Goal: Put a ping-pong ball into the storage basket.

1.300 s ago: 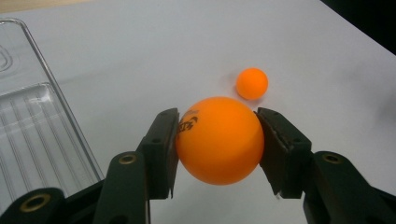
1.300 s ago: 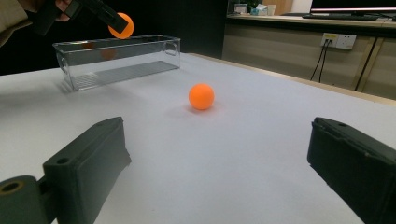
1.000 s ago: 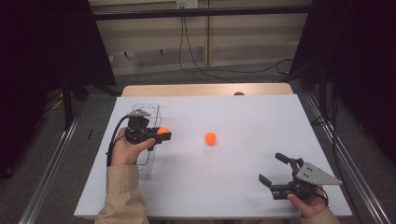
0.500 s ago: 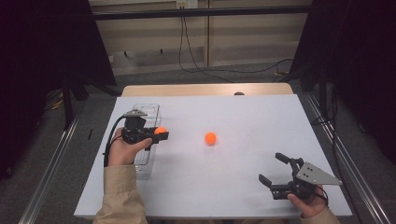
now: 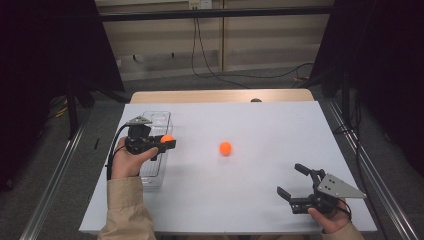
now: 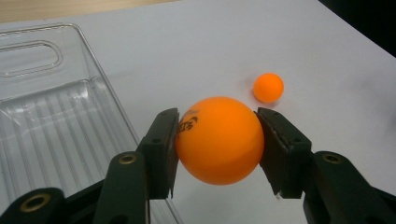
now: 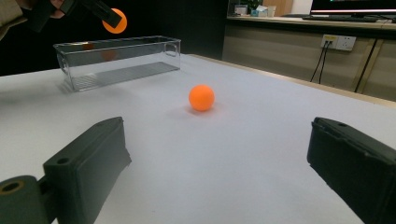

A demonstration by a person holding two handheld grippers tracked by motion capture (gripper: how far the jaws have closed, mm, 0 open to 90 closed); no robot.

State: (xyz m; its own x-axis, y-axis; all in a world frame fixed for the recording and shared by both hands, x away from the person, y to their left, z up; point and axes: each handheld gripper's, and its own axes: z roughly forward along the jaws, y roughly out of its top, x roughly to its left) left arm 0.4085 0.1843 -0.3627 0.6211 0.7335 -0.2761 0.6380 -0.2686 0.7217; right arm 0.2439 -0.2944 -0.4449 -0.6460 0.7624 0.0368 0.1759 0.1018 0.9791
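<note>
My left gripper (image 5: 168, 140) (image 6: 217, 144) is shut on an orange ball (image 6: 218, 140) (image 5: 167, 138) (image 7: 115, 20) and holds it above the right rim of a clear plastic bin (image 5: 150, 165) (image 6: 51, 116) (image 7: 116, 58). A second orange ball (image 5: 225, 147) (image 6: 268, 87) (image 7: 201, 97) lies on the white table (image 5: 240, 190) to the right of the bin. Near the front right corner of the table, my right gripper (image 5: 294, 180) (image 7: 219, 177) stands open with nothing between its jaws, pointing toward the loose ball.
The clear bin lies lengthwise along the table's left side and looks to hold nothing. Dark curtains and metal rails flank the table. A cable (image 5: 210, 55) hangs from a wall socket beyond the far edge.
My left gripper has drifted slightly left with the orange ball, closer over the bin. The right gripper has kept still.
</note>
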